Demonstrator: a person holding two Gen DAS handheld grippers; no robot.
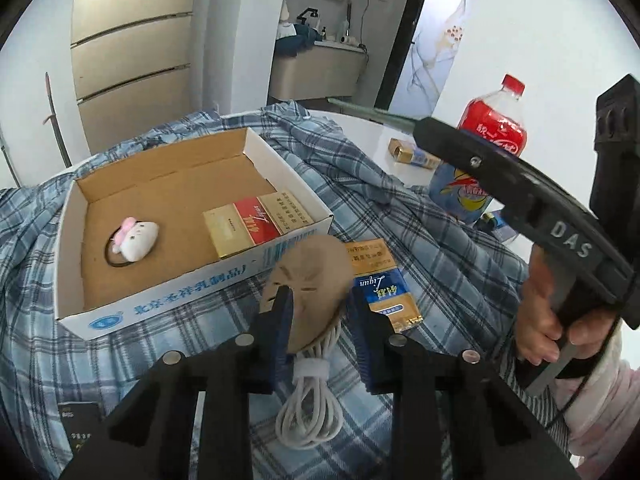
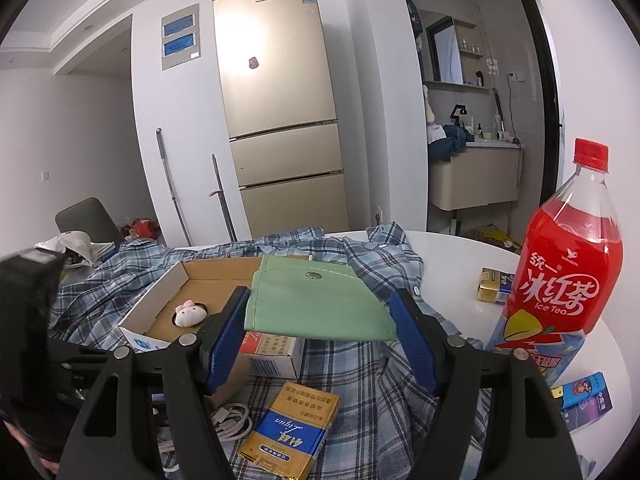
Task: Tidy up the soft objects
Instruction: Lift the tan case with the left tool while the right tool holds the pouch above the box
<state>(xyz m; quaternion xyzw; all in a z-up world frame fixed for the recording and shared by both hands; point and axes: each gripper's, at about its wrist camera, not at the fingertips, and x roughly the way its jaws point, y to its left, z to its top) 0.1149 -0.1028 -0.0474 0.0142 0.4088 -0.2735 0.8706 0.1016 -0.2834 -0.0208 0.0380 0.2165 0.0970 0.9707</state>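
Two tongs | right [image 2: 320, 334] clamps green pouch [image 2: 316, 300], lengthwise across | left [image 1: 320, 316] gapes

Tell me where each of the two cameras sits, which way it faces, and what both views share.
Left wrist: sits on the left gripper, looking forward and down at a tan mask and white cable; the person's right hand shows.
Right wrist: sits on the right gripper, looking across the table at the fridge, a green pouch between its fingers.
Shared: cardboard box, plush toy, red bottle, plaid cloth.
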